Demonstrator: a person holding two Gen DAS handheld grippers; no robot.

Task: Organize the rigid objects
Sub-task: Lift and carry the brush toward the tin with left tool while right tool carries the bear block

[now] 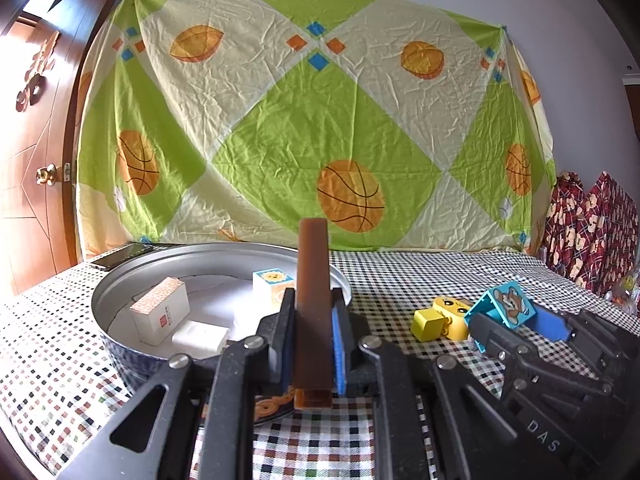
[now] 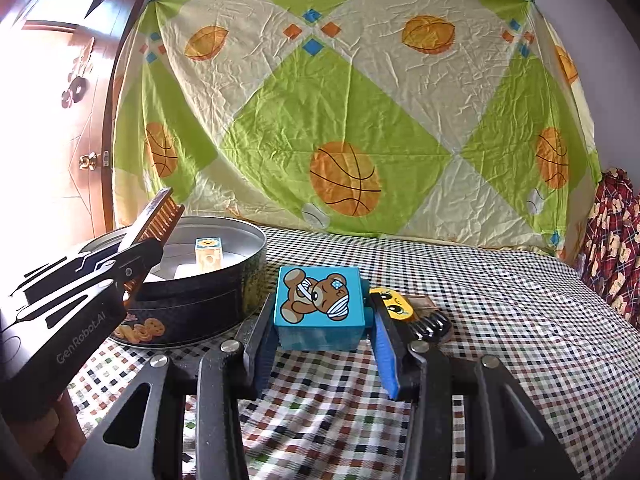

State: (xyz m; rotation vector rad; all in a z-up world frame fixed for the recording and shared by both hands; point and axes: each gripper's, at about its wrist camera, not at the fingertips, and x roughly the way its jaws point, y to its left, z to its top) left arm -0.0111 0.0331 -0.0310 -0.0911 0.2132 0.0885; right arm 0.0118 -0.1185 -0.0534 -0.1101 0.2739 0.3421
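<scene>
Brown wooden comb (image 1: 313, 304), long axis upright, sits clenched in the left gripper (image 1: 312, 320) just beside the round metal tin (image 1: 120, 280); right gripper (image 2: 320, 320) brackets the teal bear block (image 2: 320, 300), its grip unclear.

A green-and-cream basketball sheet (image 1: 316, 120) is hanging across the centre, covering a white wall (image 1: 580, 40). Daylight is glaring on the wooden door (image 2: 60, 120) at left; checkered tablecloth (image 2: 500, 300) is spreading below.
</scene>
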